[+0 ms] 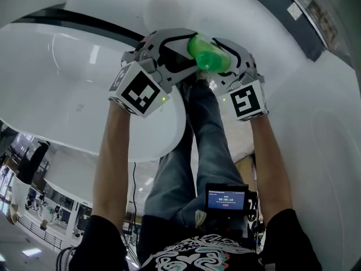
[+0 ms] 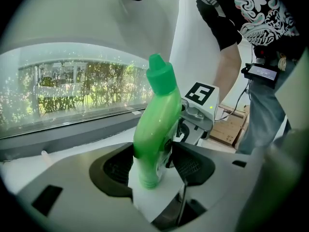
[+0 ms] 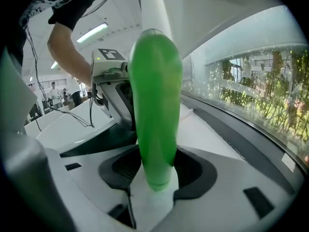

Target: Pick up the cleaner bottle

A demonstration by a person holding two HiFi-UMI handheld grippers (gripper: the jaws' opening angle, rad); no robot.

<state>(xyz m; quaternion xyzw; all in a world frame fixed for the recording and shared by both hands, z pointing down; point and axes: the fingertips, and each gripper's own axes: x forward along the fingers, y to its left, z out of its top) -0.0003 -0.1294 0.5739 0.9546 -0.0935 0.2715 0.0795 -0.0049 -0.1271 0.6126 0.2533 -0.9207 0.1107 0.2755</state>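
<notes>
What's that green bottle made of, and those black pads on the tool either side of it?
Bottle: looks like plastic, bright green, smooth and slightly glossy, going by the soft highlights and the moulded cap. Black pads beside it: probably rubber or a soft plastic, matt, with a fine grid texture; the look alone doesn't settle which.

Glossy white curved ledge (image 3: 205, 129) along a window (image 3: 256, 81), cleaner bottle (image 3: 154, 105) upright over it.
</notes>
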